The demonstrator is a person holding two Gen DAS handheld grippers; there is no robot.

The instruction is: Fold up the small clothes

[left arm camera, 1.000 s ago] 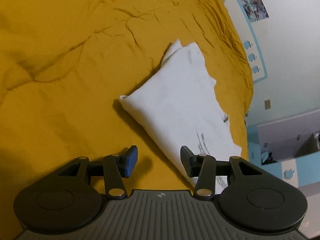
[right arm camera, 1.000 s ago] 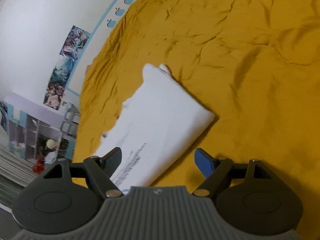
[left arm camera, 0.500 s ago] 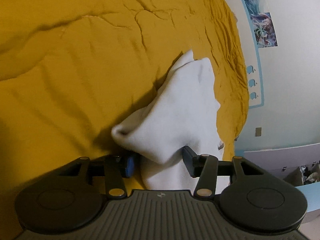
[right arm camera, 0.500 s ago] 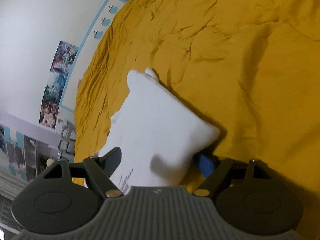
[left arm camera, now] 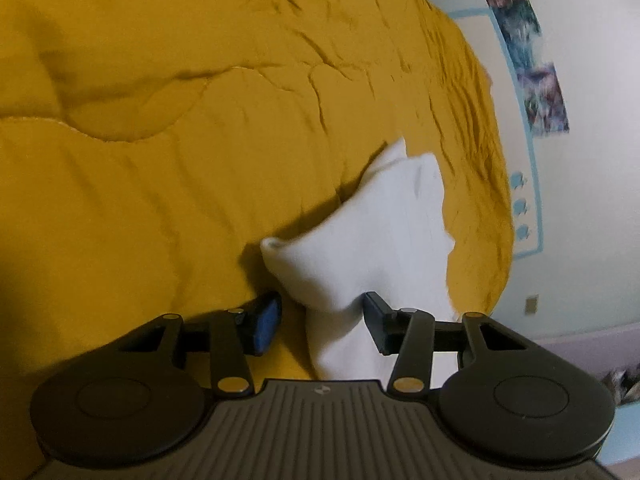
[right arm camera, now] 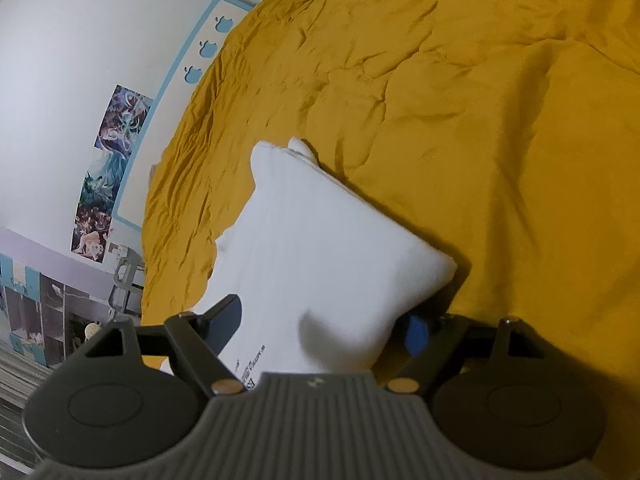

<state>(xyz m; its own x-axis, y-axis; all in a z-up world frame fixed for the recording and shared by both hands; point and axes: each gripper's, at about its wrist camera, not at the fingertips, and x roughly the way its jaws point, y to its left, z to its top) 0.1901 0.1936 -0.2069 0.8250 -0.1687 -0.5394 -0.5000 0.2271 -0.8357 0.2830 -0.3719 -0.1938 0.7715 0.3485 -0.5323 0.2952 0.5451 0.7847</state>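
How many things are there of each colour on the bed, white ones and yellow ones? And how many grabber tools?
White folded garment: 1
Yellow bedspread: 1
Grabber tools: 2, the left gripper and the right gripper
Total: 4

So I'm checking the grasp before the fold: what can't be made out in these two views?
- Folded white cotton garment: near end cut off by the left gripper body, left view.
- Black print on it: too small and half hidden behind the right gripper, right view.
- Right gripper's blue pad: mostly under the cloth, contact unclear.
- Posters: blurred.
- Mustard yellow quilt under the garment: covered.
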